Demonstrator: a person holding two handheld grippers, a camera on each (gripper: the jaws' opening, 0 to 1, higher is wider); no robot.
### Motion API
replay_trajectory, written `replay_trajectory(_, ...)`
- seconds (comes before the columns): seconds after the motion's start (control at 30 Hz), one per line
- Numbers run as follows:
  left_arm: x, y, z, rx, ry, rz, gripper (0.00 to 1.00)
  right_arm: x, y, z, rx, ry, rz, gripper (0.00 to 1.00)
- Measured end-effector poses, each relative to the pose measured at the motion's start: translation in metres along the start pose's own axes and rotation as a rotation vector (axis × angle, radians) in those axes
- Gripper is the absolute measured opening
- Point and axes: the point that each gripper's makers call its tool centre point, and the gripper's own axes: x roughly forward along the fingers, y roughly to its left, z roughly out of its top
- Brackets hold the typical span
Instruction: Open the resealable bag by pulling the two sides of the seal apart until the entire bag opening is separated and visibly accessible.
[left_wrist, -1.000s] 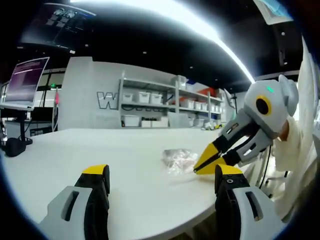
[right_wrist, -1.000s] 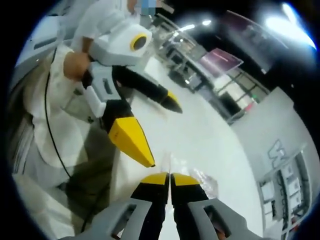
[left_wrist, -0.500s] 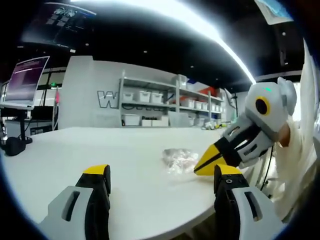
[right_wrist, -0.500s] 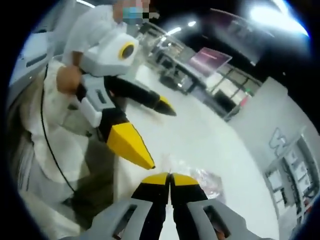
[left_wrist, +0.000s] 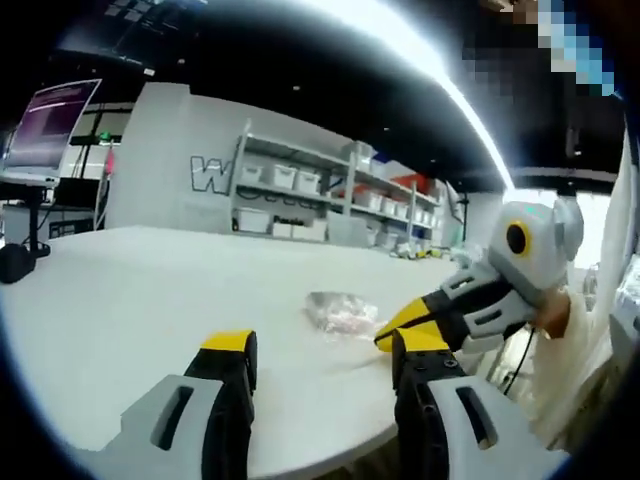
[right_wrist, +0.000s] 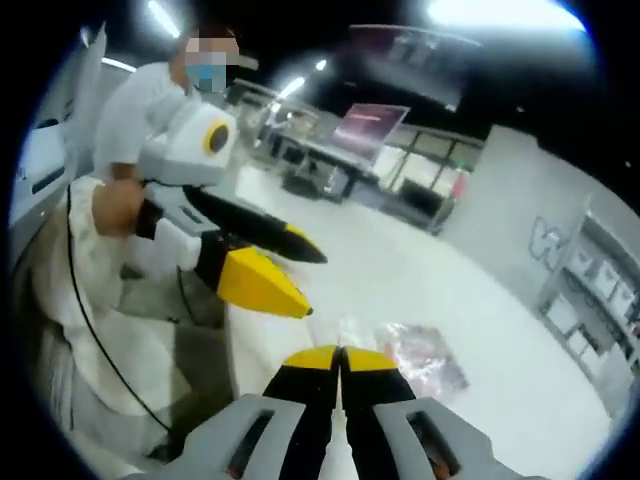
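A clear resealable bag (left_wrist: 338, 312) with pinkish contents lies on the white table (left_wrist: 130, 300), near its edge. In the left gripper view my left gripper (left_wrist: 324, 345) stands open a short way in front of the bag, nothing between its jaws. My right gripper (left_wrist: 388, 338) comes in from the right, shut, its yellow tip at the bag's near edge. In the right gripper view the right gripper (right_wrist: 340, 356) is shut with a thin clear flap of the bag (right_wrist: 420, 352) at its tips. The open left gripper (right_wrist: 312, 283) reaches in from the left, beside those tips.
A person in white clothing (right_wrist: 70, 300) stands at the table's edge behind the left gripper. Shelves with white bins (left_wrist: 300, 195) line the far wall. A monitor on a stand (left_wrist: 45, 135) is at the far left. The table edge (left_wrist: 330, 455) runs just under my left jaws.
My left jaws have narrowed their gap but stay open. Both views have tilted and shifted. The right gripper stays shut at the bag's edge; the bag has not visibly moved.
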Motion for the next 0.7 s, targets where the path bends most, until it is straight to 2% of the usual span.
replay_trajectory(0.07,-0.001,-0.006,-0.003,-0.064,0.016,-0.025,0.39,0.000,0.002,0.000,0.033,-0.013,0.011,0.00)
replay_trajectory(0.1,0.001,-0.005,-0.001,-0.064,0.005,-0.032,0.32,0.000,0.004,-0.001,0.031,-0.011,0.021,0.00)
replay_trajectory(0.13,0.001,-0.005,-0.001,-0.067,0.003,-0.032,0.31,0.000,0.004,-0.002,0.032,-0.010,0.021,0.00)
replay_trajectory(0.37,0.004,-0.005,-0.004,-0.083,0.014,-0.030,0.32,0.001,0.002,0.003,0.058,-0.047,0.007,0.00)
replay_trajectory(0.4,0.004,-0.007,-0.004,-0.101,0.010,-0.037,0.28,0.002,0.000,0.005,0.075,-0.058,0.001,0.00)
replay_trajectory(0.43,0.005,-0.012,-0.008,-0.112,0.040,-0.071,0.24,0.002,-0.001,0.007,0.089,-0.066,-0.002,0.00)
replay_trajectory(0.47,0.006,-0.012,-0.009,-0.123,0.042,-0.073,0.22,0.003,-0.001,0.008,0.098,-0.071,-0.001,0.00)
replay_trajectory(0.57,0.008,-0.011,-0.009,-0.121,0.040,-0.069,0.21,0.004,-0.001,0.009,0.117,-0.082,-0.005,0.00)
replay_trajectory(0.63,0.010,-0.010,-0.009,-0.140,0.039,-0.071,0.21,0.005,-0.001,0.011,0.141,-0.099,-0.011,0.00)
replay_trajectory(0.7,0.011,-0.012,-0.010,-0.202,0.045,-0.080,0.21,0.004,-0.001,0.011,0.161,-0.112,-0.014,0.00)
